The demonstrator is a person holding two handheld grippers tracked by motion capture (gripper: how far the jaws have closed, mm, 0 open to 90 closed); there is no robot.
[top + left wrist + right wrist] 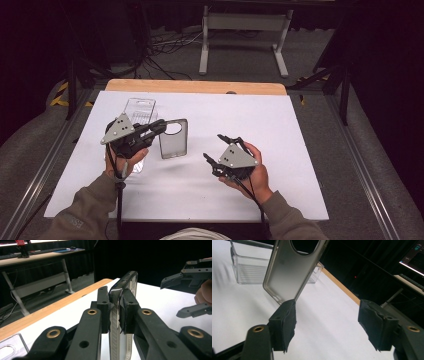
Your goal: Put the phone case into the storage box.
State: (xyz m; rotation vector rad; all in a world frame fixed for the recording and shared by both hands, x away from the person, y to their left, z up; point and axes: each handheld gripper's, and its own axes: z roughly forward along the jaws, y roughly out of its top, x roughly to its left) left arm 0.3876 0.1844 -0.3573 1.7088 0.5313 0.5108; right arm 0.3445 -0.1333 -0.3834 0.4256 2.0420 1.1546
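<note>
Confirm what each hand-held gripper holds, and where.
Left hand-held gripper: shut on the phone case, clamped at its side edge. Right hand-held gripper: open, holding nothing.

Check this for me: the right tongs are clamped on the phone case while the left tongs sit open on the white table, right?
The sides are swapped. The left tongs are clamped on the phone case, as the left gripper view shows; the right tongs are open over the white table.

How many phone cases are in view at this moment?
1. The phone case is pinched on edge in the left gripper, above the white table. A clear plastic tray lies behind it.
</note>
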